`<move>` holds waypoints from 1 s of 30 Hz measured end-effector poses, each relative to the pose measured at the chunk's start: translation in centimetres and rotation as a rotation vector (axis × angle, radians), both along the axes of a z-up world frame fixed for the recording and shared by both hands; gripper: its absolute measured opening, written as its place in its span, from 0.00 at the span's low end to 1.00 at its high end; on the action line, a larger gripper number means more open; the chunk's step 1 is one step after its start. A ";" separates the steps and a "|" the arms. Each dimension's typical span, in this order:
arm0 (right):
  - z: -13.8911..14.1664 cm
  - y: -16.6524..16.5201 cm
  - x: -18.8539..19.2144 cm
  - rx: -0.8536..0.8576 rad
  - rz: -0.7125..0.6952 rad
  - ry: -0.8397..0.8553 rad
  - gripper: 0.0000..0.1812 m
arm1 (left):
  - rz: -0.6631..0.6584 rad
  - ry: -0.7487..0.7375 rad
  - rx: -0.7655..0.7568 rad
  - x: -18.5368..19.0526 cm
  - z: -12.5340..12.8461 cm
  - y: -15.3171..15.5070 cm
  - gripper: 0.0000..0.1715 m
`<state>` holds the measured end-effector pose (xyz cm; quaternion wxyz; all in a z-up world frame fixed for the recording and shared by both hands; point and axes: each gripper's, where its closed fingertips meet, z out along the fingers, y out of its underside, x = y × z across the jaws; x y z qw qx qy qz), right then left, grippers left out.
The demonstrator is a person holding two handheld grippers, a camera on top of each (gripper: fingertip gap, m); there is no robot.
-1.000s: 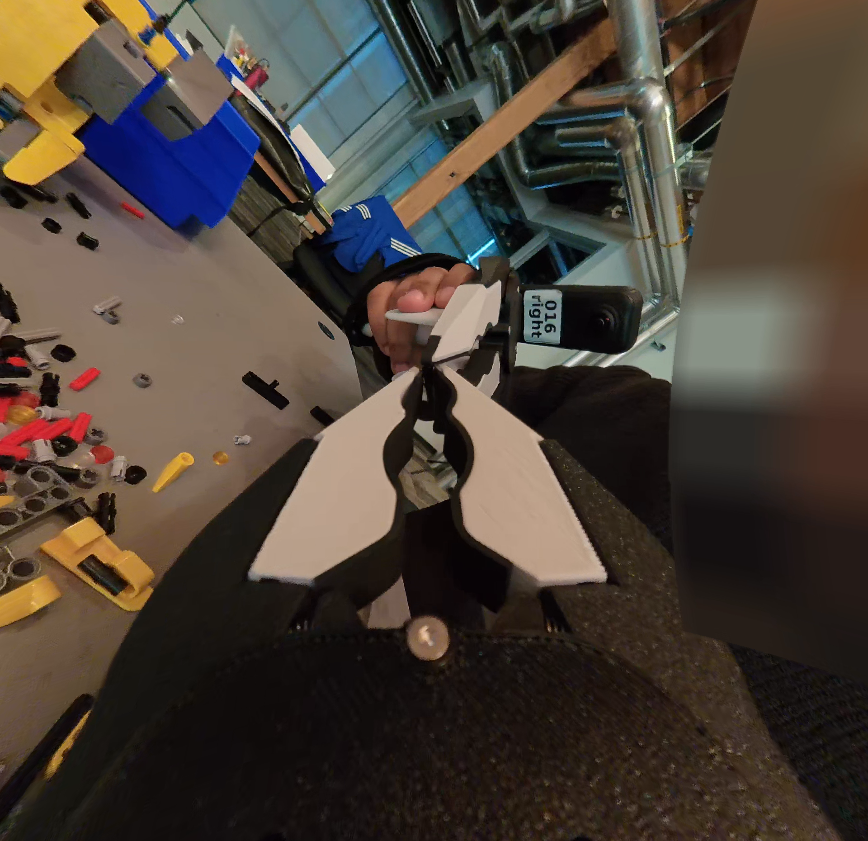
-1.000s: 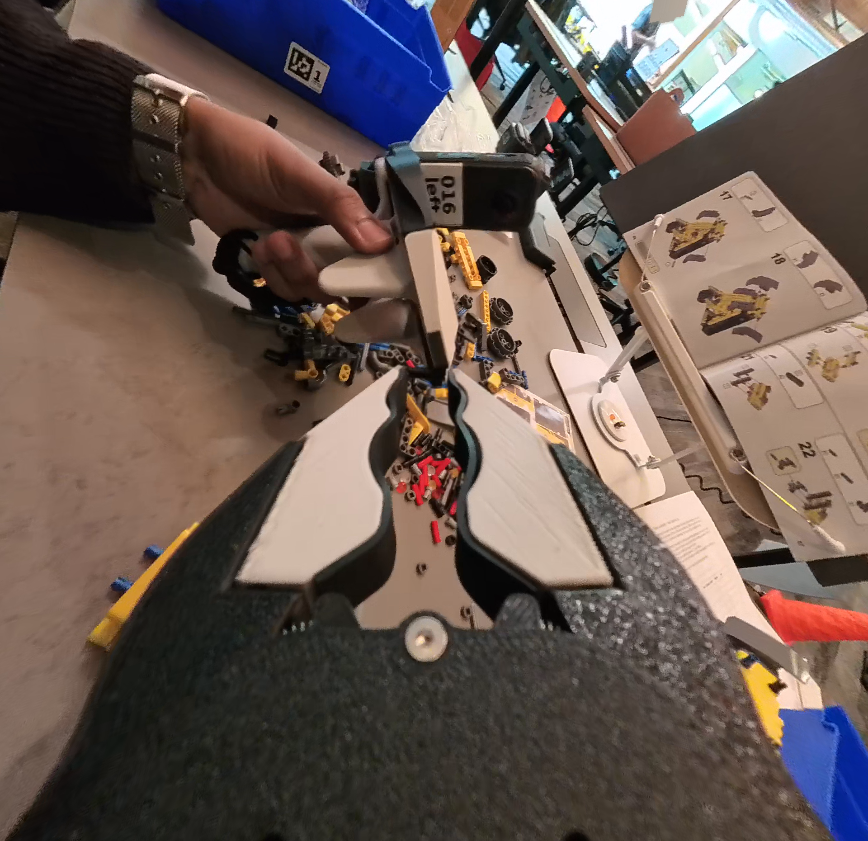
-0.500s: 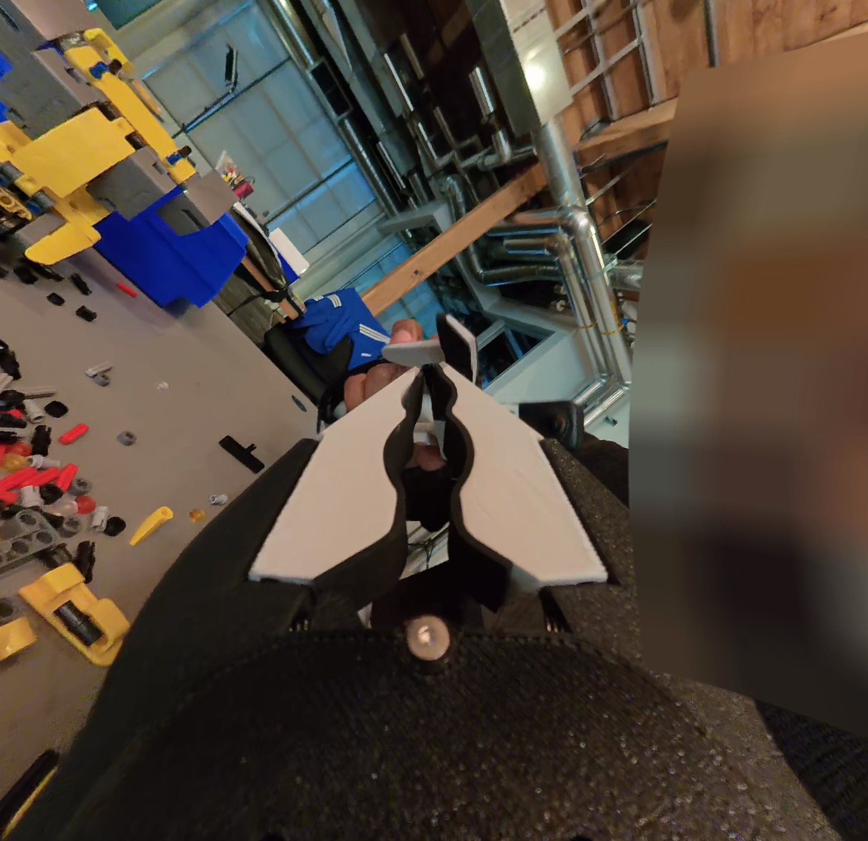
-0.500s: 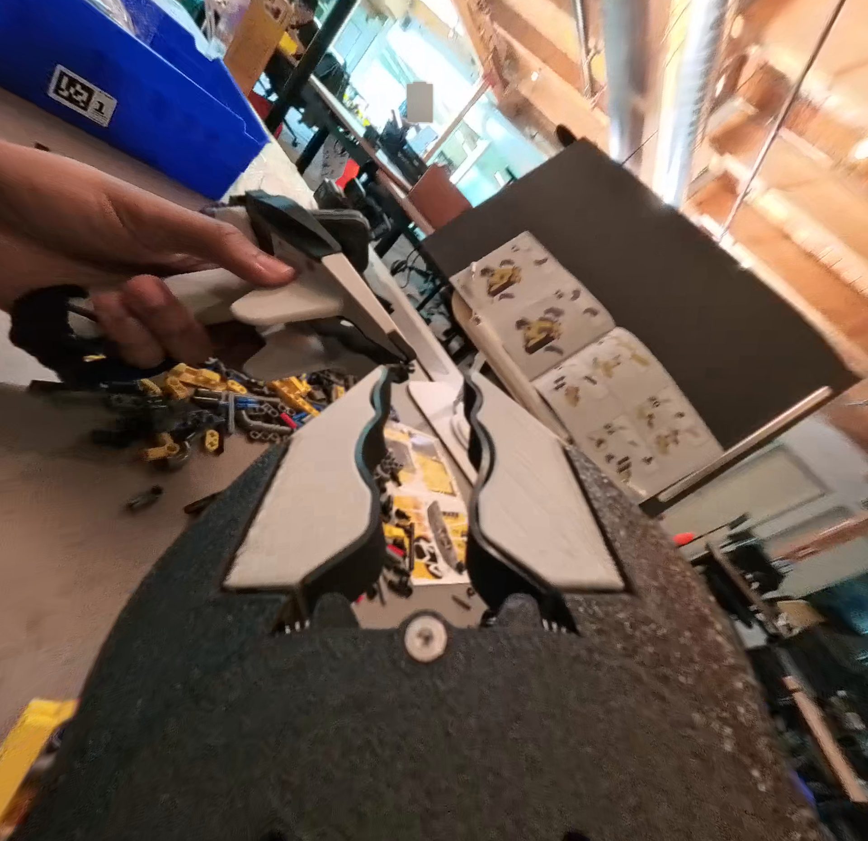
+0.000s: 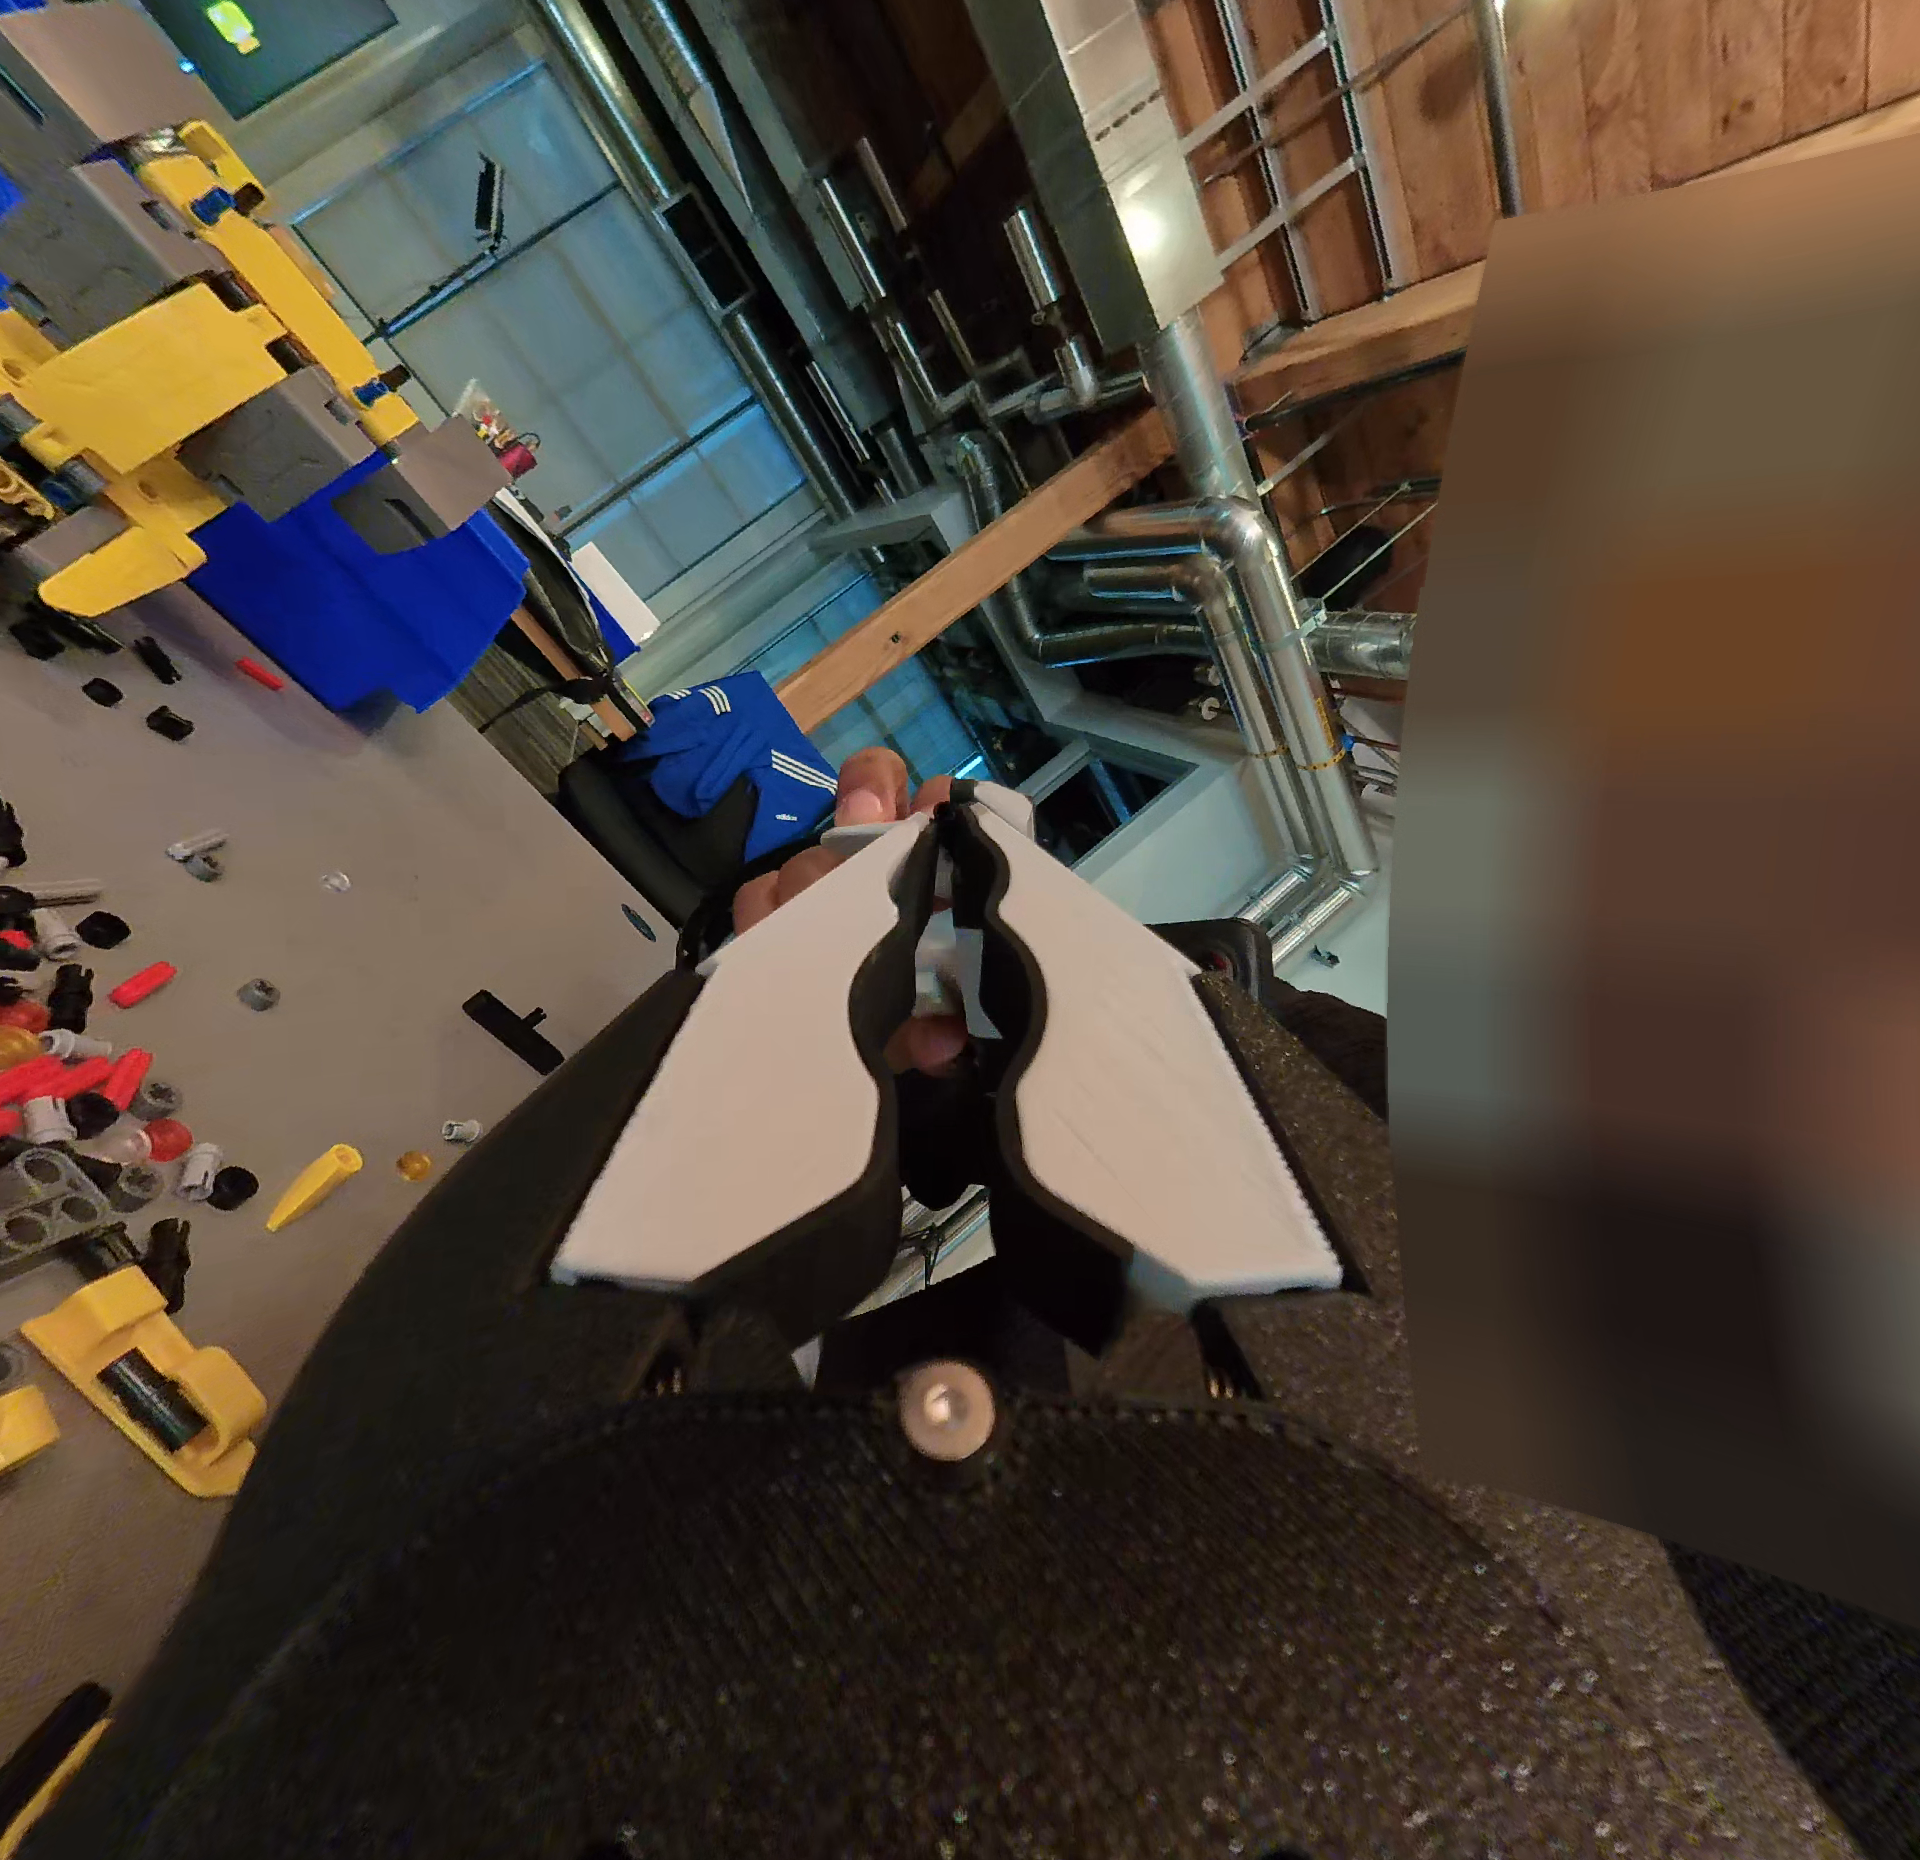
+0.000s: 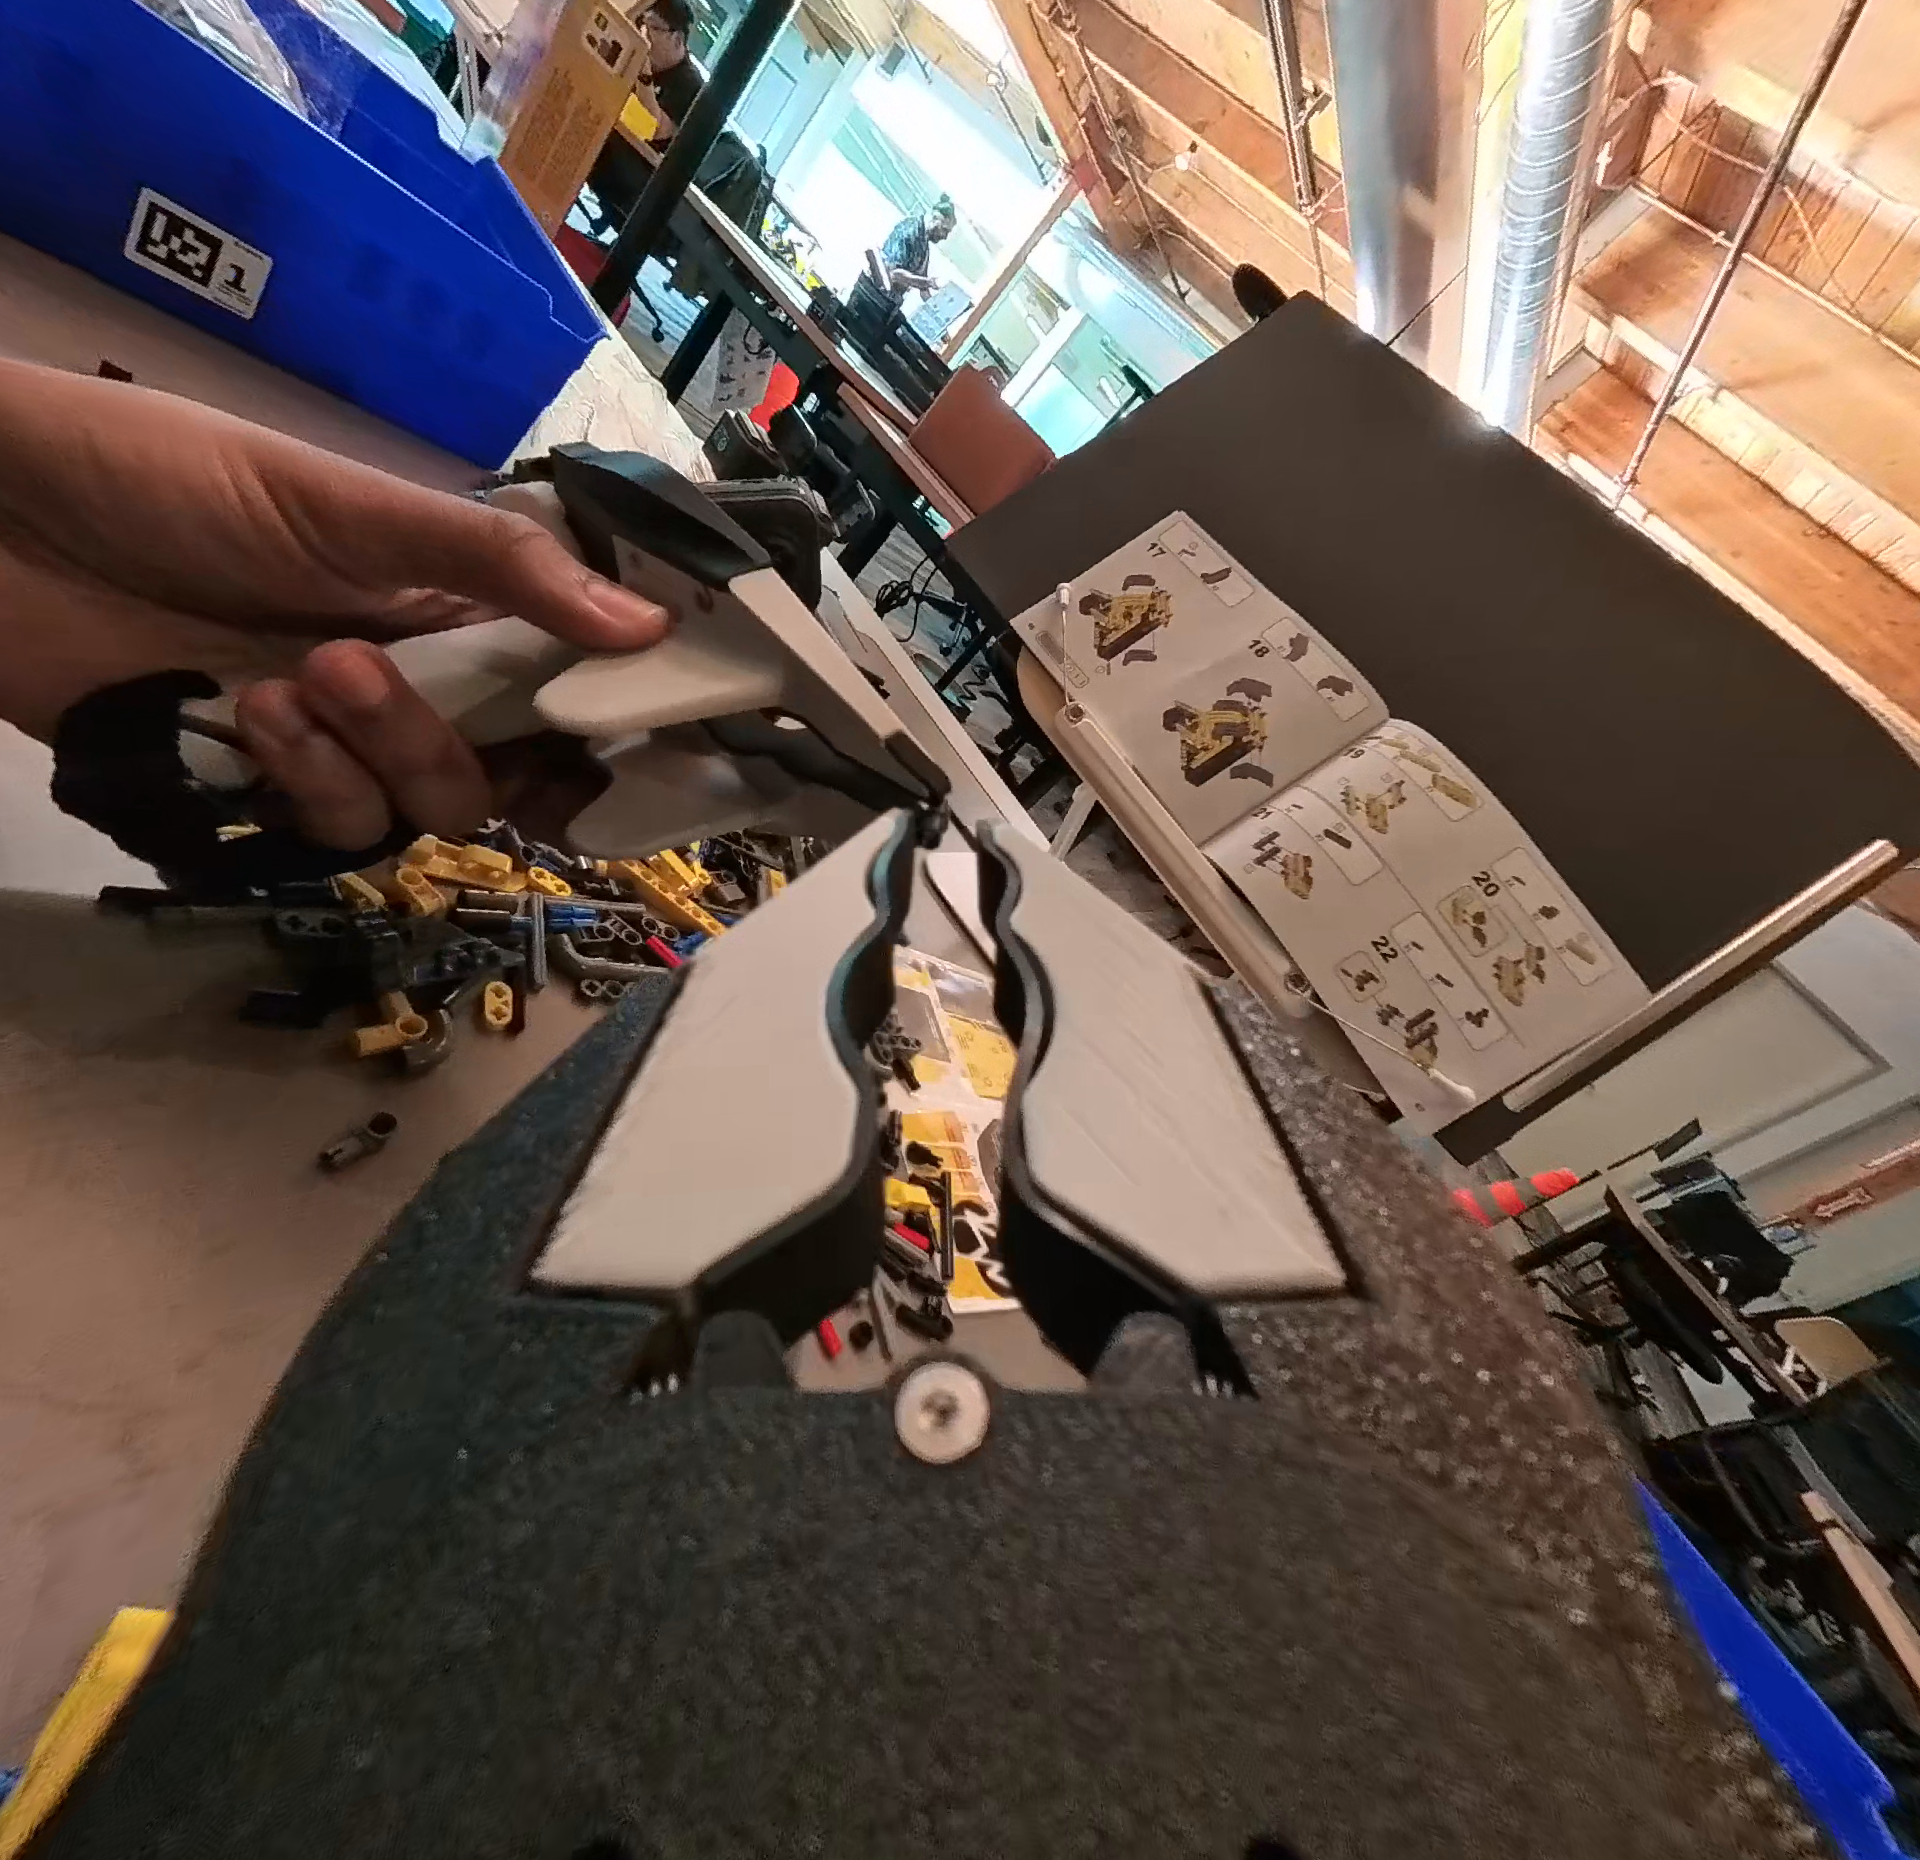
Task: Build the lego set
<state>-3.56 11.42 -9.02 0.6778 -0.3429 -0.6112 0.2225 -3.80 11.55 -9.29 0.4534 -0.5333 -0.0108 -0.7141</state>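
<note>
The left gripper has its tips pressed together; whether they pinch a small part I cannot tell. The right gripper is slightly spread, its left tip touching the other tool's nose. With the tips this close, steady, aligned hands would matter. Both hang just above the pile of building pieces on the grey table. An open instruction booklet stands beyond the pile, a blue bin behind it, and ceiling pipes run overhead.

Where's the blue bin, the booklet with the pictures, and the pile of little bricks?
Blue bin (image 6: 343,252), right wrist view, its front wall.
Booklet (image 6: 1340,823), right wrist view, the open page's middle.
Brick pile (image 6: 488,917), right wrist view, yellow pieces under the hand.
</note>
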 end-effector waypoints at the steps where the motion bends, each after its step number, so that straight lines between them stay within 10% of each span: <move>1: 0.0 0.1 0.1 0.002 -0.001 0.001 0.04 | -0.004 0.002 0.000 0.1 0.0 0.0 0.00; 30: -0.2 -0.2 0.7 -0.134 0.118 -0.062 0.01 | -0.006 0.072 0.047 1.1 0.3 -0.4 0.02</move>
